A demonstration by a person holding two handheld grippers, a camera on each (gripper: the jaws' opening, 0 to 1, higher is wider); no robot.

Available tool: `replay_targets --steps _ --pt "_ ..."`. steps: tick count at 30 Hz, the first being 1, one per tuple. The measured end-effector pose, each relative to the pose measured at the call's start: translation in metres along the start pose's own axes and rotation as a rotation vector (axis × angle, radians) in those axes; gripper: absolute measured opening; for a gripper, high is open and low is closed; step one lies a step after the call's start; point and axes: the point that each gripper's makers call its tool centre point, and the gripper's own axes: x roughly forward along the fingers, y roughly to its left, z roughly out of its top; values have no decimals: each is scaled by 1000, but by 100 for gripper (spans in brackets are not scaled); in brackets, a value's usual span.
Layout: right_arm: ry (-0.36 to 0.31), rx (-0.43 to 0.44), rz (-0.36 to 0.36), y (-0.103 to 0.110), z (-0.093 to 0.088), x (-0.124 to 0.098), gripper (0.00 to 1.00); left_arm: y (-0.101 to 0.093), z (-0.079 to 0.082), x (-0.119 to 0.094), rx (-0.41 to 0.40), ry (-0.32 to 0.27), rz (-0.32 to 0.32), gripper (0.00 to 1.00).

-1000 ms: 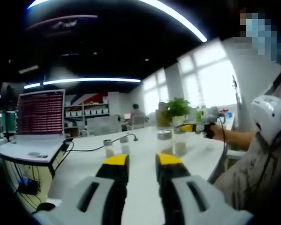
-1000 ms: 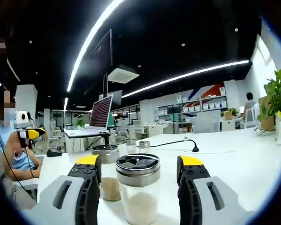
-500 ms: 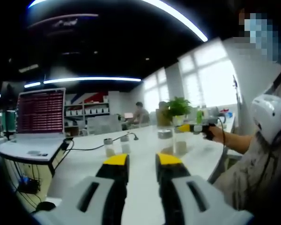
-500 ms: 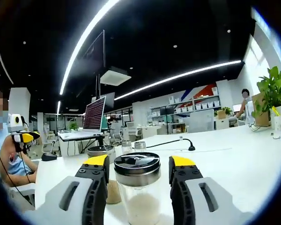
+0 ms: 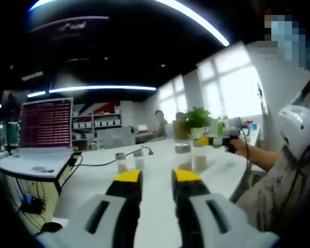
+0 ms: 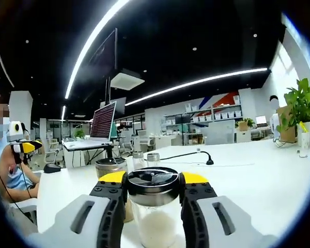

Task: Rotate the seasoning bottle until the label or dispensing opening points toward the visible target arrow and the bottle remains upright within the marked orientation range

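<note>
Closing on the seasoning bottle (image 6: 153, 206), our right gripper (image 6: 153, 182) now pinches its lid, so rotation can begin; our left gripper (image 5: 156, 178) idles, jaws slightly spread, above the white table (image 5: 155, 155).

Over the last second the right hand-held gripper (image 6: 153, 187) has closed its yellow-tipped jaws from well apart to touching both sides of the dark lid of the seasoning bottle (image 6: 153, 206), standing upright on the tabletop (image 6: 258, 178).
</note>
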Motion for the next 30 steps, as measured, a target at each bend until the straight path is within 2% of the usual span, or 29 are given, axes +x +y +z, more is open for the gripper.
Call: replay_targets --steps 13,24,30 --pt "10 10 73 3 -1 -3 39 -8 2 2 11 -2 -3 24" --pt "13 14 200 8 -1 -5 38 -18 11 1 35 -10 -13 24" --pt "29 19 282 9 0 -5 39 -30 9 2 47 -6 -35 24"
